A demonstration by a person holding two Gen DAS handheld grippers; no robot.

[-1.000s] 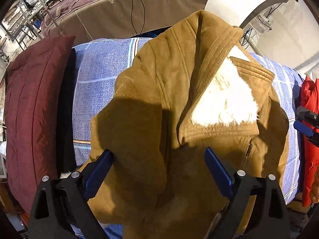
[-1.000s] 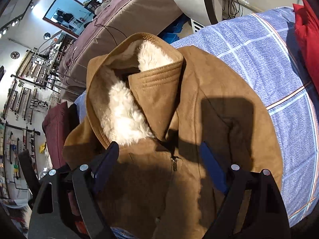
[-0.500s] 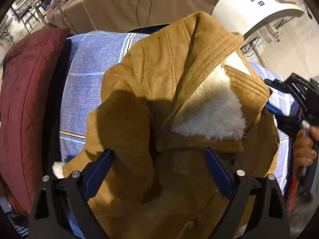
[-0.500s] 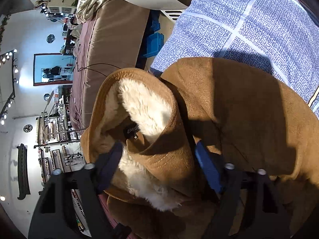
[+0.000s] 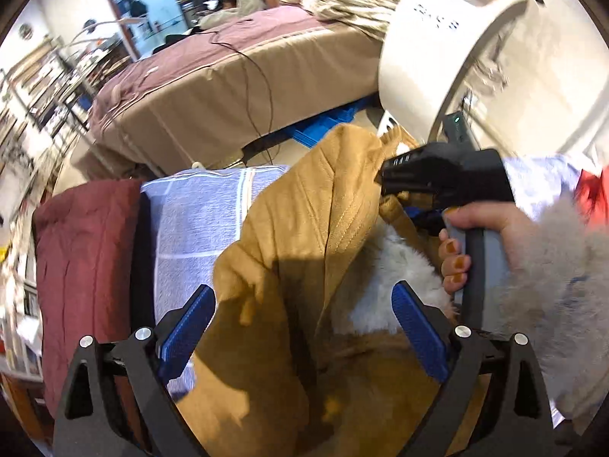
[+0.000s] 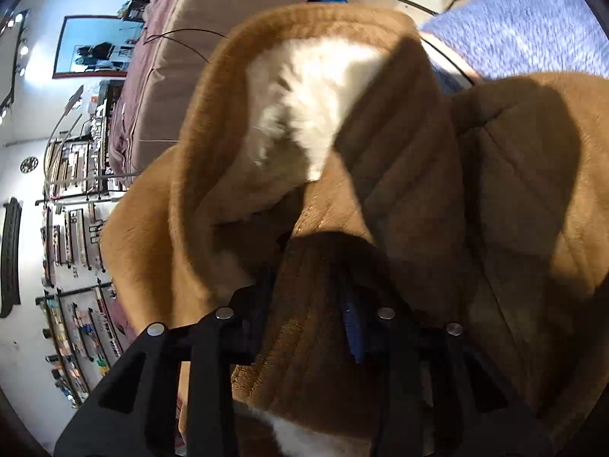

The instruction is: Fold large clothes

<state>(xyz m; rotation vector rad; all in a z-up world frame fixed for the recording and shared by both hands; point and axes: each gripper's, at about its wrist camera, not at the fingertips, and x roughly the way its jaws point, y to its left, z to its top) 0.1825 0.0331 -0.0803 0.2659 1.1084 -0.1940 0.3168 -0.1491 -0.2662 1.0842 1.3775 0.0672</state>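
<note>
Cluttered workshop, blue checked bed (image 5: 198,221) in front. Tan coat (image 5: 304,266) spread across its middle, collar toward the far edge. Right gripper (image 6: 308,304) clamped narrow on the collar; left gripper (image 5: 304,327) wide, empty. Probably starting the first fold: next, left grip on the opposite shoulder.

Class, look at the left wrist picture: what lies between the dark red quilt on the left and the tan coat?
In the left wrist view, a strip of blue checked bedsheet lies between the dark red quilt and the tan coat, with a dark band beside the quilt.
</note>
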